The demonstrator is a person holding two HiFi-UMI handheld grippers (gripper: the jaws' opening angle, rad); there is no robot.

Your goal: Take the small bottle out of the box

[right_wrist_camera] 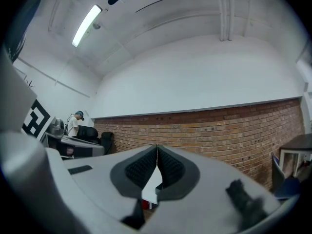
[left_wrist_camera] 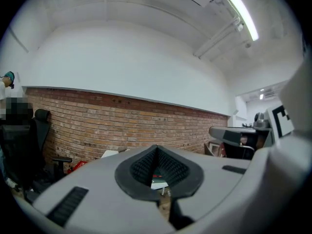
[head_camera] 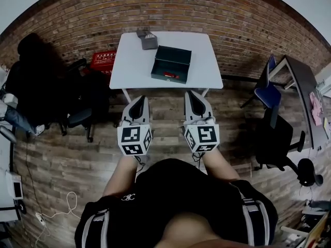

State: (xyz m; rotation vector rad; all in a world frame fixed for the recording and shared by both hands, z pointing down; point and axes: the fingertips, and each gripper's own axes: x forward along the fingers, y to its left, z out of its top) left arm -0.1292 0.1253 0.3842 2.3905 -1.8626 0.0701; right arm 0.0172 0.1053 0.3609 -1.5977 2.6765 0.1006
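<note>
A dark green metal box (head_camera: pixel 171 63) lies with its lid down on the white table (head_camera: pixel 134 61), a red mark on its front face. No small bottle shows in any view. My left gripper (head_camera: pixel 138 98) and right gripper (head_camera: pixel 192 93) hover side by side above the brick floor, just short of the table's near edge and pointing at it. In the left gripper view the left gripper (left_wrist_camera: pixel 157 147) has its pads meeting at the tip with nothing between them. The right gripper (right_wrist_camera: pixel 157 147) looks the same in its own view, shut and empty.
A small grey container (head_camera: pixel 147 39) stands at the table's far edge. A red crate (head_camera: pixel 103 61) and a black office chair (head_camera: pixel 77 107) sit left of the table. A blue chair (head_camera: pixel 269 94), a black chair (head_camera: pixel 282 138) and a desk (head_camera: pixel 305 87) stand to the right.
</note>
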